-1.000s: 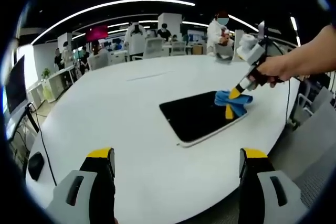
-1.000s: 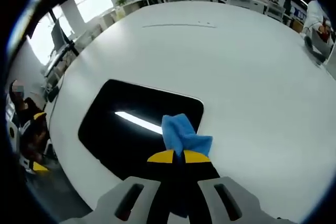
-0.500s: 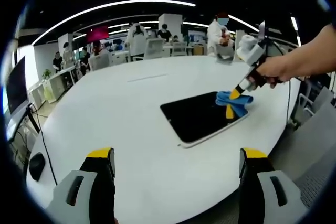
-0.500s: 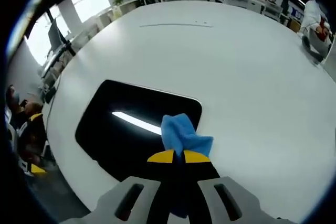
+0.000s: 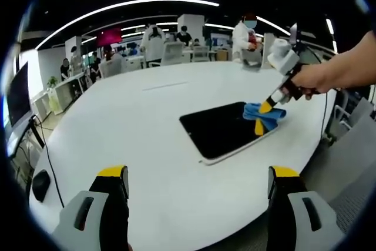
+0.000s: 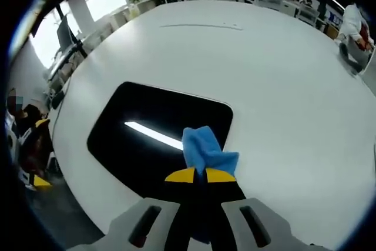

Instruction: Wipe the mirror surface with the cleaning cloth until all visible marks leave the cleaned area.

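A dark rectangular mirror [image 5: 226, 131] [image 6: 147, 139] lies flat on the round white table [image 5: 141, 127] [image 6: 264, 74]. My right gripper [image 6: 201, 175] [image 5: 262, 117] is shut on a blue cleaning cloth [image 6: 205, 152] [image 5: 265, 116], which presses on the mirror's corner nearest that gripper. A ceiling light reflects as a bright streak in the glass. My left gripper [image 5: 197, 174] stands open near the table's front edge, well back from the mirror, with nothing between its jaws. A person's hand [image 5: 314, 77] holds the right gripper.
Several people sit at desks [image 5: 147, 51] beyond the table. One person in white [image 5: 244, 33] stands at the far right. A cable [image 5: 50, 163] runs down the table's left side. A thin line [image 6: 200, 26] marks the table's far part.
The right gripper with the cloth has slid slightly toward the mirror's right-hand edge. The left gripper has stayed still.
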Tool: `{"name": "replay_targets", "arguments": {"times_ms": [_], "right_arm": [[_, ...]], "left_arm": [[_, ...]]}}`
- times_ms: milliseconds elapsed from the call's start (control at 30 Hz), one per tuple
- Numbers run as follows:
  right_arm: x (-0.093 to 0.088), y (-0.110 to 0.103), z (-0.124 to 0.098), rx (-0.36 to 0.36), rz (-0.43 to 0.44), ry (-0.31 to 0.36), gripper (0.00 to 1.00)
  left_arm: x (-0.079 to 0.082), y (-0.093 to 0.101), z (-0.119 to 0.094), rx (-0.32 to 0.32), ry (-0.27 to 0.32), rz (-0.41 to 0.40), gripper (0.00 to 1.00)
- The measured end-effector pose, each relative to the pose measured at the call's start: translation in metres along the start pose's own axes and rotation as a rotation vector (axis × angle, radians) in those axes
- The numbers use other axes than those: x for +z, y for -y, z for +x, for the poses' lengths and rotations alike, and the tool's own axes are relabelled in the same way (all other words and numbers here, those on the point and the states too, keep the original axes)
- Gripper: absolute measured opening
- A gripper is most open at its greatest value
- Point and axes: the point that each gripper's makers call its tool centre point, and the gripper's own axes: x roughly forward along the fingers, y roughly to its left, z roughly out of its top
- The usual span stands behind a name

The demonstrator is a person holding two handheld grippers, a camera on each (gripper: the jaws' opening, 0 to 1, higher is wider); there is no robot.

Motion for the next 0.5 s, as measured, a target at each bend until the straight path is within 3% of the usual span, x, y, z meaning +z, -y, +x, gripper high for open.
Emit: {"name": "replay_targets", "arguments": {"times_ms": [200,500], "right_arm": [[-0.006,-0.003,-0.004,0.003,0.030,0.021,0.00],[-0.031,-0.015,-0.016,0.033,0.075,0.025,0.00]], "left_arm": [[0.000,-0.001,-0.001,0.003,0.002,-0.002,0.99],[-0.001,-0.001,-0.001,0.006,-0.002,-0.011,0.99]]}}
